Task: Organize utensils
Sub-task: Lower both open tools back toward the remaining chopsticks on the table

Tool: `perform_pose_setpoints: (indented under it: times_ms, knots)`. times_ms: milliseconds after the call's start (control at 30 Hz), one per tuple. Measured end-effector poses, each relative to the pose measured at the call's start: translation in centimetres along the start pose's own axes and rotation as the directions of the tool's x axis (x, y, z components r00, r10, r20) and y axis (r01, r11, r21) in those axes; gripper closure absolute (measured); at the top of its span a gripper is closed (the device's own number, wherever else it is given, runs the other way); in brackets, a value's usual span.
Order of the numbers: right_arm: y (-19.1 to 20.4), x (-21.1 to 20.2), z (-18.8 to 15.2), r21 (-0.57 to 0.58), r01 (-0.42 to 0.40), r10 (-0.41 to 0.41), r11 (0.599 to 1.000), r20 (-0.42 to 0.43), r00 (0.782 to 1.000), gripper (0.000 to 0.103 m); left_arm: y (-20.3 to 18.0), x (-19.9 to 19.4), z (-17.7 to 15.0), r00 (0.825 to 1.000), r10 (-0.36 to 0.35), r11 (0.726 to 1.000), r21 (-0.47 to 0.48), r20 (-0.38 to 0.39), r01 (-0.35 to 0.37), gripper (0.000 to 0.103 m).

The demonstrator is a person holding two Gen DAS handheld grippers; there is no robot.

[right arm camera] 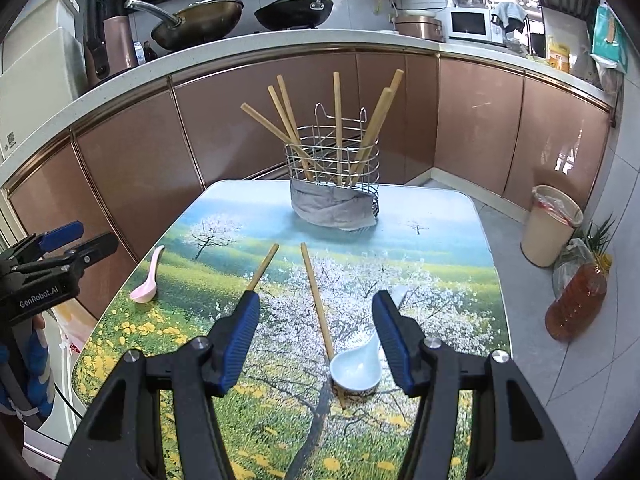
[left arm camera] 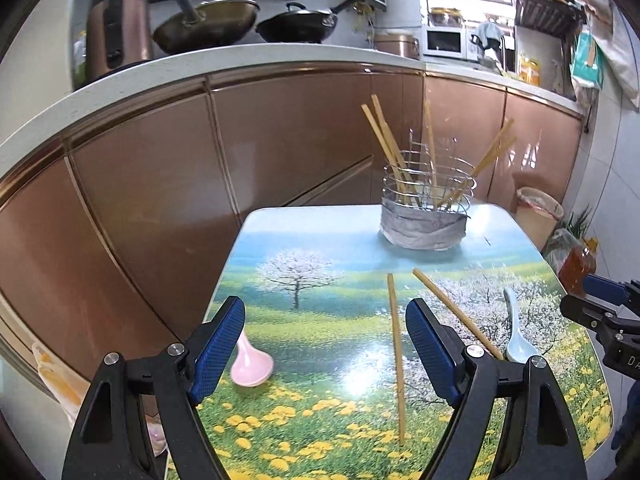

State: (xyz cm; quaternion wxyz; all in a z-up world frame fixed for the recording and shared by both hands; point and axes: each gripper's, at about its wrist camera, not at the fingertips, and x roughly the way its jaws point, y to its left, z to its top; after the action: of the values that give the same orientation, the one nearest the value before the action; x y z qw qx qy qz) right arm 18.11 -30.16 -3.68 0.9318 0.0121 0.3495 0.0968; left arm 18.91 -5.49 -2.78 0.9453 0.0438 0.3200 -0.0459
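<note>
A wire utensil holder with several wooden chopsticks stands at the far end of the flower-print table. Two loose chopsticks lie in the middle. A pink spoon lies at the left edge, a pale blue spoon at the right. My left gripper hovers open, the pink spoon just beside its left finger. My right gripper hovers open above the blue spoon and one chopstick. Neither holds anything.
Brown kitchen cabinets run close behind and left of the table, with woks on the counter above. A beige bin, a bag of greens and an oil bottle stand on the floor to the right.
</note>
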Motion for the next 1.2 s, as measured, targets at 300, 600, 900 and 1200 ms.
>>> perform_pose_setpoints:
  times_ms: [300, 600, 900, 1200]
  knots:
    - [-0.9, 2.0, 0.9, -0.012, 0.001, -0.001, 1.000, -0.040, 0.999, 0.051, -1.9, 3.1, 0.5, 0.996, -0.023, 0.999, 0.029, -0.084, 0.026, 0.022]
    - [-1.9, 5.5, 2.2, -0.028, -0.015, 0.011, 0.999, -0.145, 0.989, 0.060, -3.4, 8.3, 1.6, 0.949, -0.125, 0.991, 0.014, -0.288, 0.135, 0.037]
    - [-2.1, 10.1, 3.7, -0.066, -0.084, 0.065, 0.994, -0.246, 0.967, 0.067, -4.9, 15.3, 2.3, 0.866, -0.166, 0.983, -0.007, -0.472, 0.185, 0.053]
    - [-1.3, 14.4, 4.5, -0.122, -0.132, 0.082, 0.984, -0.346, 0.935, 0.068, -5.9, 20.4, 2.5, 0.809, -0.137, 0.984, 0.013, -0.572, 0.176, 0.064]
